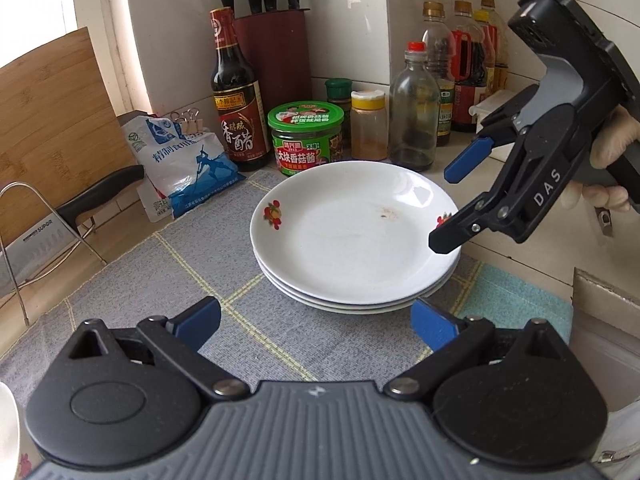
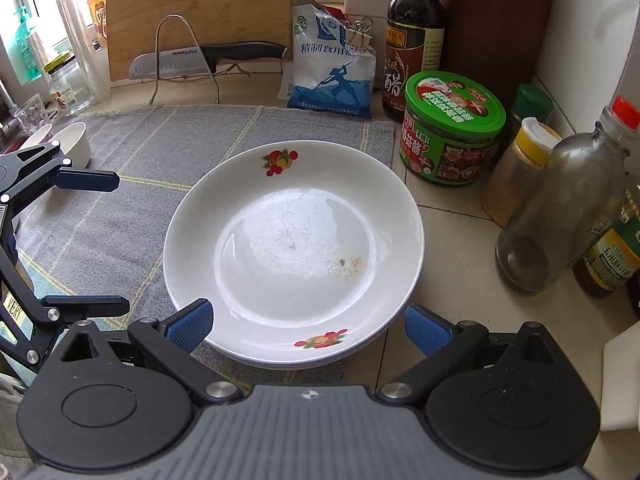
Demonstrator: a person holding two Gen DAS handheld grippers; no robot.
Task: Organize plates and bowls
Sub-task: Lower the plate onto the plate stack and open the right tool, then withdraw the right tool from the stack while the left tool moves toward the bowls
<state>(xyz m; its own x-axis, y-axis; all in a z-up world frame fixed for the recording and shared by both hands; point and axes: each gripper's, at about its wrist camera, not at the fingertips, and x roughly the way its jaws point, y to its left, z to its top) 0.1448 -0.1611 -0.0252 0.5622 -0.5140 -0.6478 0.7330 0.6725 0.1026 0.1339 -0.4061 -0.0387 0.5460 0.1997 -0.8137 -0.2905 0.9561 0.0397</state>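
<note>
A grey checked mat (image 1: 132,280) spreads beneath and ahead of both grippers, covering the tiled counter (image 2: 452,240). Behind it, to the left gripper's far left, a wooden cutting board (image 1: 48,120) leans against the wall, with a knife (image 2: 208,58) lying across a wire rack (image 2: 180,60) before it.

Straight ahead of the left gripper (image 1: 316,326), on the mat, sits a stack of white plates (image 1: 352,236) with fruit prints on the rim; three rims show in the left view. A small brown speck marks the top plate's hollow. The left gripper's blue-padded fingers stand wide apart and empty, just short of the stack's near edge. The right gripper (image 1: 448,208) hangs over the stack's right rim, held by a gloved hand (image 1: 612,152); its fingers also spread wide, one above and one level with the rim, gripping nothing. In its own view the plates fill the space just beyond its tips, the near rim lying between them.

Past the stack stand a dark vinegar bottle (image 1: 236,96), a salt bag (image 1: 184,164), a green-lidded jar (image 1: 306,136), a clear bottle with a red cap (image 1: 414,112) and a yellow-capped spice jar (image 1: 369,126). Far to the right gripper's left, beyond the left gripper, a white bowl (image 2: 74,142) rests on the mat's edge.
</note>
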